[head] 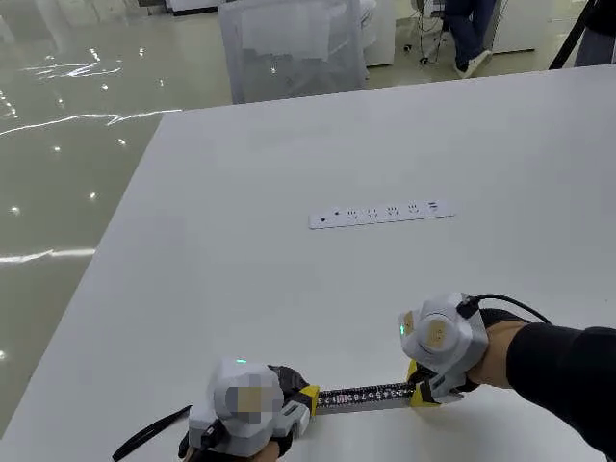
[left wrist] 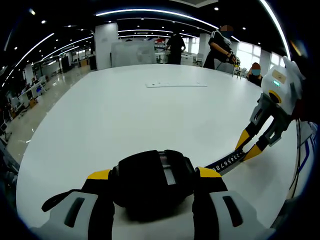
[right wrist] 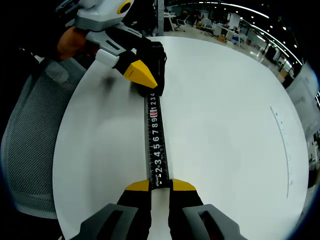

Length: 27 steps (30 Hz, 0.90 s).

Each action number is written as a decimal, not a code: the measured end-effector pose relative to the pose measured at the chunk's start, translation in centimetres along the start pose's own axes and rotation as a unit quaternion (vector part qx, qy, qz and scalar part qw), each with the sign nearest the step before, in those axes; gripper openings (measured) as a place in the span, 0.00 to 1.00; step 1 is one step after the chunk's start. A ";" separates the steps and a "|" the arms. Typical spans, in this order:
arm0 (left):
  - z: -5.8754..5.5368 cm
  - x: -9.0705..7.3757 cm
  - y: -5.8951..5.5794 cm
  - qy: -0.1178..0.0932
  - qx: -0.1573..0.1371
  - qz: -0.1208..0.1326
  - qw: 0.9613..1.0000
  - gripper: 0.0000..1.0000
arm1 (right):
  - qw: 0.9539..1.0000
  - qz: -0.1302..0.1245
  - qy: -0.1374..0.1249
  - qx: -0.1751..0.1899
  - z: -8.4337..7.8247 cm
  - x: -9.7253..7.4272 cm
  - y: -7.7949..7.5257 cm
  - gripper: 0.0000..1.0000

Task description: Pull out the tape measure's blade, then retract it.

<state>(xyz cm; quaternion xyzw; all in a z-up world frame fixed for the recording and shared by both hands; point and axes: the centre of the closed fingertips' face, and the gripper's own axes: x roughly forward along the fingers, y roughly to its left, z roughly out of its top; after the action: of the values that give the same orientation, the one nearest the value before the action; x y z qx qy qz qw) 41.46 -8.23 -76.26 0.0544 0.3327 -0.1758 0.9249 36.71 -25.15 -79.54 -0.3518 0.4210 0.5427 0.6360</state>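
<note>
Black-cased tape measure [left wrist: 152, 182] sits low in the left gripper view, clamped on both sides by the yellow-tipped jaws of the left gripper [left wrist: 153, 175]. Its blade [right wrist: 155, 145] extends a short way out of the case and runs just over the white worktop [head: 289, 289], numbers facing up. The far end is pinched between the nearly closed jaws of the right gripper [right wrist: 160, 186]. In the head view all of this lies along the bottom edge, case at lower centre and blade tip to its right.

A white power strip [head: 381, 214] lies flat mid-frame, well apart from the blade. A translucent bin [head: 289, 48] stands on the glossy floor [head: 67, 192] past the worktop's far edge. A grey mesh chair [right wrist: 30, 150] fills the left of the right gripper view.
</note>
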 end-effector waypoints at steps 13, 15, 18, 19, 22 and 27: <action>0.0 0.0 0.0 -0.002 -0.001 0.003 1.000 0.58 | 1.000 0.000 0.002 0.003 0.3 0.2 0.0 0.07; 0.0 0.0 0.0 -0.003 -0.002 0.003 1.000 0.59 | 1.000 -0.001 0.003 0.003 0.4 0.2 0.0 0.07; 0.0 0.0 -0.1 -0.004 -0.002 0.003 1.000 0.59 | 1.000 -0.001 0.004 0.003 0.4 0.3 0.0 0.07; 0.0 0.0 -0.1 -0.005 -0.001 0.003 1.000 0.59 | 1.000 -0.001 0.003 0.004 0.5 0.3 0.0 0.07; 0.0 -0.1 -0.1 -0.005 -0.001 0.004 1.000 0.59 | 1.000 -0.001 0.003 0.004 0.6 0.3 0.0 0.07; -0.1 0.0 0.0 -0.004 0.001 0.004 1.000 0.59 | 1.000 -0.001 0.004 0.004 0.7 0.3 0.0 0.07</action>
<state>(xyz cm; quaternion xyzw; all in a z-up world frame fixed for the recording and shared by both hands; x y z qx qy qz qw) 41.39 -8.23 -76.28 0.0557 0.3287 -0.1730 0.9268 36.81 -24.36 -79.56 -0.3516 0.4251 0.5387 0.6368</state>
